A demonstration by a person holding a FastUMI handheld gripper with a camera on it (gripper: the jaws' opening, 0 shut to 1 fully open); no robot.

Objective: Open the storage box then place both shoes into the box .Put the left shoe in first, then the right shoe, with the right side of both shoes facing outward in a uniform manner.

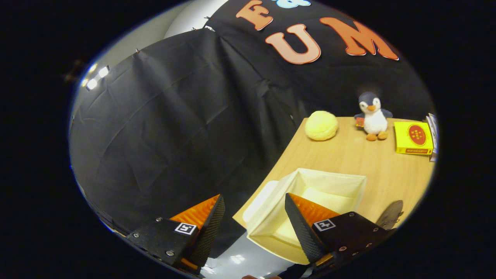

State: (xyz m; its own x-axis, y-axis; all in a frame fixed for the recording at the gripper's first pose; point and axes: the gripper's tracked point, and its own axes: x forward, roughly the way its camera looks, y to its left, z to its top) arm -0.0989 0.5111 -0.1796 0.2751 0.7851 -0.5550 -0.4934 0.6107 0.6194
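Note:
The cream storage box [350, 185] stands open on the wooden table [348, 155], its pale inside empty as far as I can see. Its lid [259, 202] lies against the side nearest the table's edge. My gripper [254, 197] is open and holds nothing. It hovers above the box's near corner: one finger [300, 226] is over the box, the other finger [209, 228] is out past the table's edge. Part of a grey-brown shoe [390, 215] lies on the table just beyond the box's other side.
At the back of the table sit a yellow plush ball [321, 125], a toy penguin [372, 116], a flat yellow carton [413, 138] and some books [433, 133]. The black cloth wall [174, 135] hangs close beside the table's edge.

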